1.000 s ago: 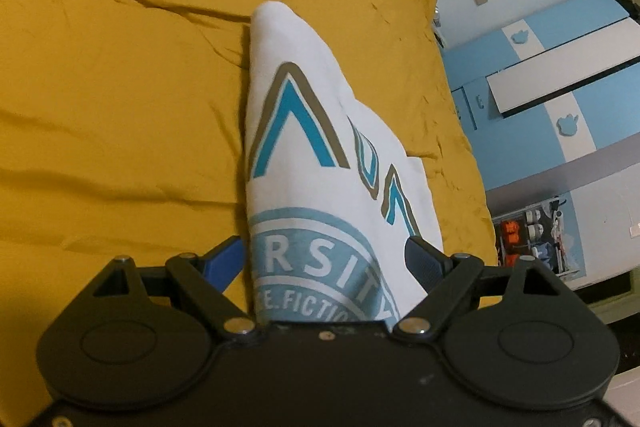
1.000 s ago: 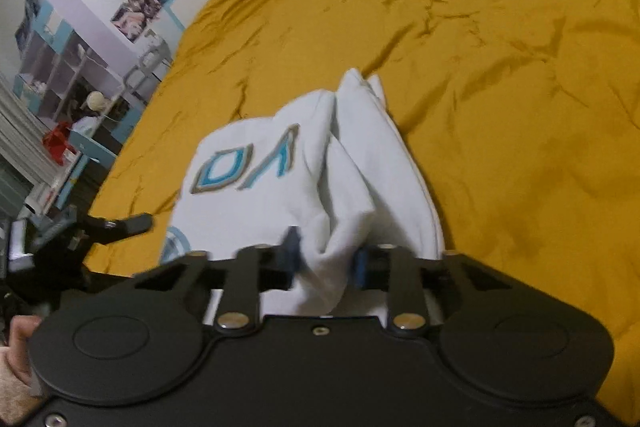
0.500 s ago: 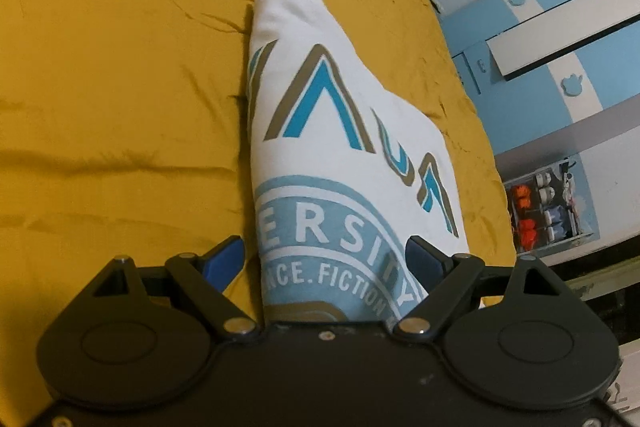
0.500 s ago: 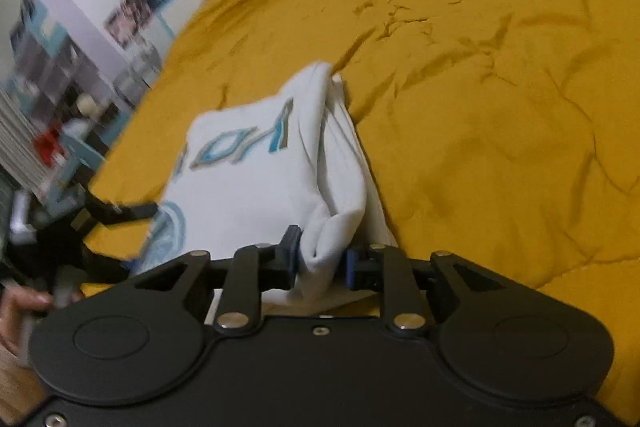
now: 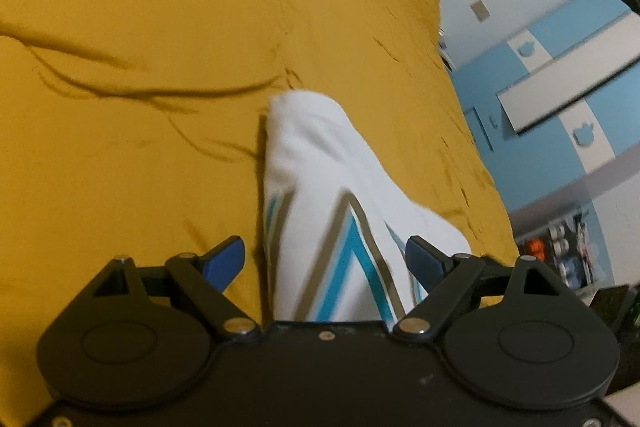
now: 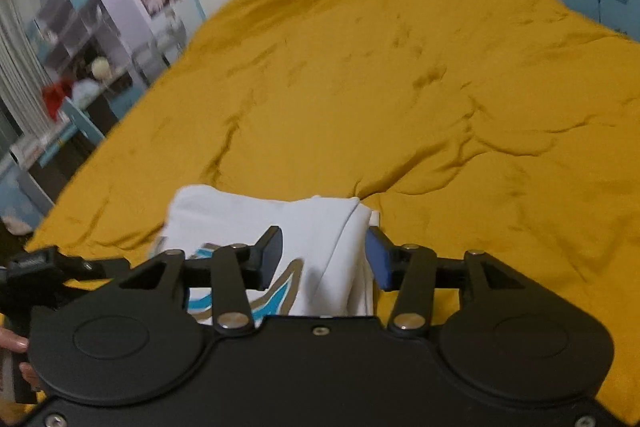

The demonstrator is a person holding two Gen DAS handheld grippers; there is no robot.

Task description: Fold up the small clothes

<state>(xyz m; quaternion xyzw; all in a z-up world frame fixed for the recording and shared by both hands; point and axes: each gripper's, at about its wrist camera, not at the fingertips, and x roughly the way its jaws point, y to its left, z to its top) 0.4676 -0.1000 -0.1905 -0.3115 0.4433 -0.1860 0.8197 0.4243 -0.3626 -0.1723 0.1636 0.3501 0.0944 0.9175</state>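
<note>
Your left gripper [image 5: 326, 257] has its fingers spread wide, pads clear of cloth on both sides; right gripper [image 6: 324, 259] is also open, w/ a gap btwn each pad and the fabric. The white shirt [image 5: 320, 195] lies folded on the mustard bedspread [image 5: 140, 67], near the bedspread's front edge, its teal and tan print facing up. From the right wrist view the shirt's folded edge [image 6: 352, 227] runs btwn your fingers, w/ the left gripper [image 6: 36, 263] just beside the bedspread's left side.
</note>
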